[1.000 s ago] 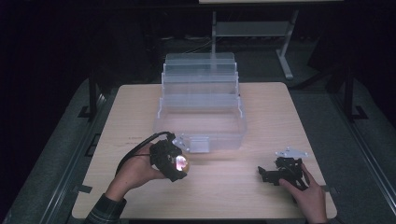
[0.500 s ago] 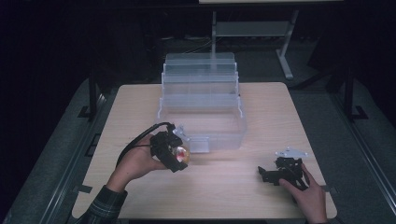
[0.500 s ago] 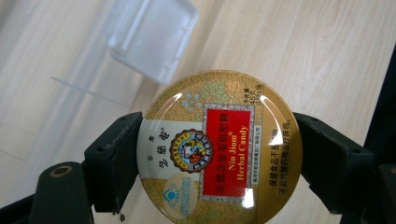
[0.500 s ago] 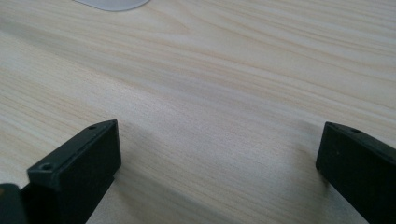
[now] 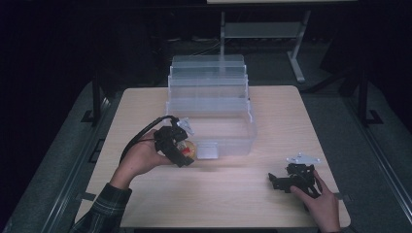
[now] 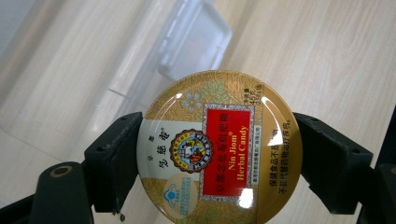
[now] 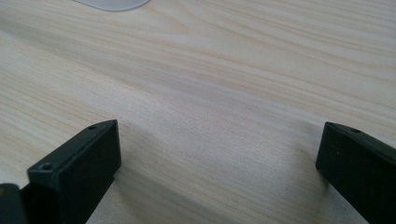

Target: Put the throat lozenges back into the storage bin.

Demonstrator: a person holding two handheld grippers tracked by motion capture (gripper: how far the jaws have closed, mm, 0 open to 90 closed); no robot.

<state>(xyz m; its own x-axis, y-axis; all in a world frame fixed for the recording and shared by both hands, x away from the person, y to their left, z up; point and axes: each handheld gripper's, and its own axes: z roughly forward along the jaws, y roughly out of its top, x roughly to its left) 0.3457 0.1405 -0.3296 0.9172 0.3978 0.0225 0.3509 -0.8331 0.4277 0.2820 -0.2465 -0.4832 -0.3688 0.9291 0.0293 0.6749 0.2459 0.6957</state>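
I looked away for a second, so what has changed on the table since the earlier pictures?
The left claw, shut on the round candy tin, moved a little away from the person, up to the front of the clear storage box; the grip did not change. The right claw stayed open on the table, and the box did not move.

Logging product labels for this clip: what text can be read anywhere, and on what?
"Nin Jiom® Herbal Candy": red panel on the tin lid, clamped between the left gripper jaws.
Chinese characters on the red panel, white band and gold rim: present, not transcribed.
Small print at the lid's edge: too small.
Box, table: no text.
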